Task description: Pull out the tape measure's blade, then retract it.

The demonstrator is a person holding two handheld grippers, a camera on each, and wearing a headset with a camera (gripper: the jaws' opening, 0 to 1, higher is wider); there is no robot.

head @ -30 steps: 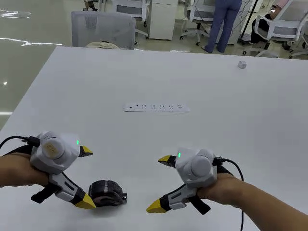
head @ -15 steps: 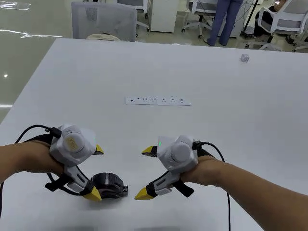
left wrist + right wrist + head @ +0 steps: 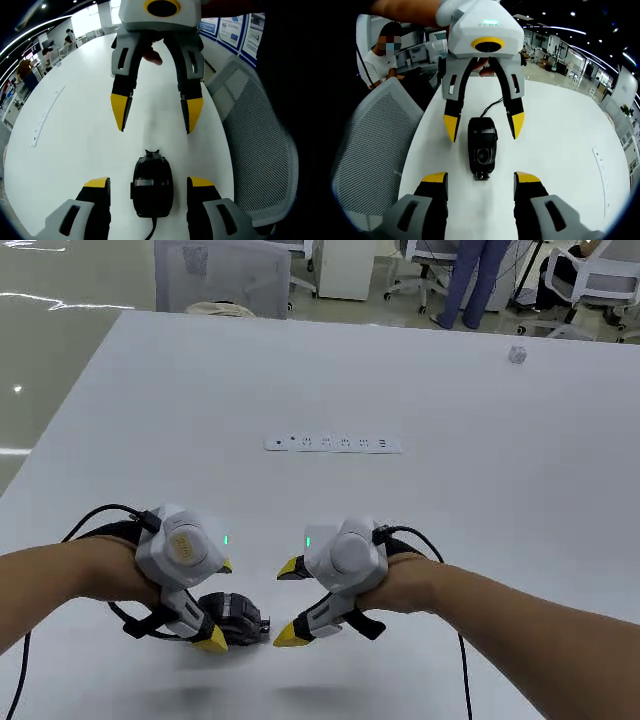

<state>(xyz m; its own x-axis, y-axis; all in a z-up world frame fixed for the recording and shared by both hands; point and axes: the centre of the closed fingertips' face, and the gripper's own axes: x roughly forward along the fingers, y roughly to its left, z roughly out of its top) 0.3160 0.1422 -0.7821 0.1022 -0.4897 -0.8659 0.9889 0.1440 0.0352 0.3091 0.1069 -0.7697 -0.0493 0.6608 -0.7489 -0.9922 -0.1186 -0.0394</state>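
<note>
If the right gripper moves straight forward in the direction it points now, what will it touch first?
Most likely the black tape measure lying on the white table: it sits straight ahead of the open right gripper, with the left gripper straddling it from the far side. Exact depth is unclear.

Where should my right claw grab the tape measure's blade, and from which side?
Take the small tab at the case's end, the end that points at the right claw. Come straight in along the table from that side, jaws either side of the tab. The tape measure lies lengthwise inside the open left claw, so the blade should probably draw out towards the right claw.
</note>
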